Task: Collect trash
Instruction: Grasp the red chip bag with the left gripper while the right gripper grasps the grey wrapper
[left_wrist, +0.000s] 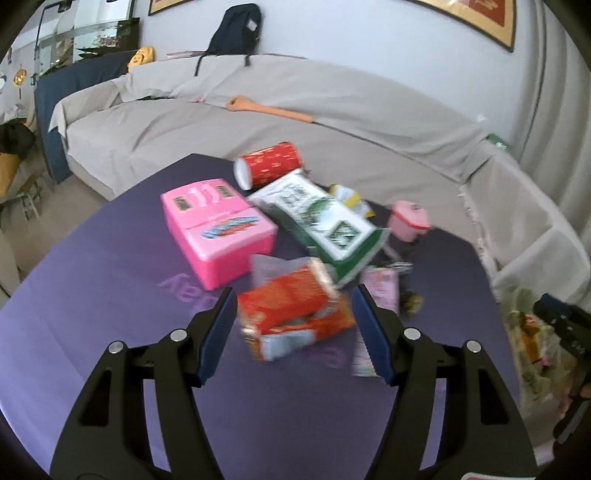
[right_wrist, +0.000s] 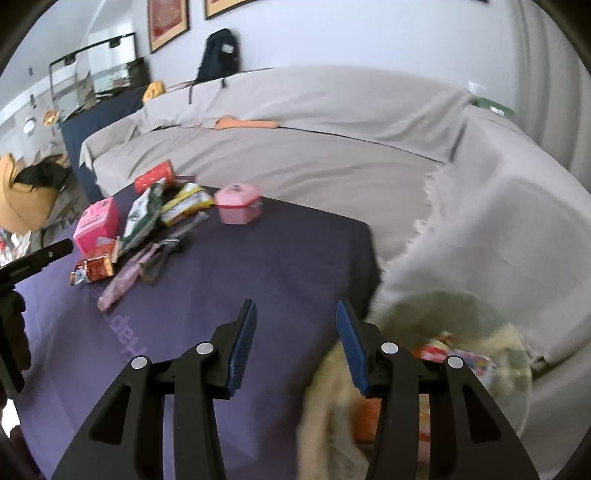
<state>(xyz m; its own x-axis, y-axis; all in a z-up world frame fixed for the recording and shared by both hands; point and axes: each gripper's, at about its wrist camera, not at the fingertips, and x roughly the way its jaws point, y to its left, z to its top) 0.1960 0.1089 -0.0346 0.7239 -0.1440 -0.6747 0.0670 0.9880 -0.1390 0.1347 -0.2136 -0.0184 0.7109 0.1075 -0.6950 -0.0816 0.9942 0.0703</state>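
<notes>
Orange snack wrapper (left_wrist: 291, 314) lies framed between our left gripper (left_wrist: 293, 334) fingers, which stand apart and clear of it; we judge this the lineup for the next pick. Our right gripper (right_wrist: 295, 349), jaws apart and empty, hangs above the translucent trash bag (right_wrist: 491, 332) just beside it, where collected wrappers already sit.

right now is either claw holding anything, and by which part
Nothing is held. The left claw stands open around the crumpled red-orange snack packet, pads not touching; the right claw is open and empty.
</notes>
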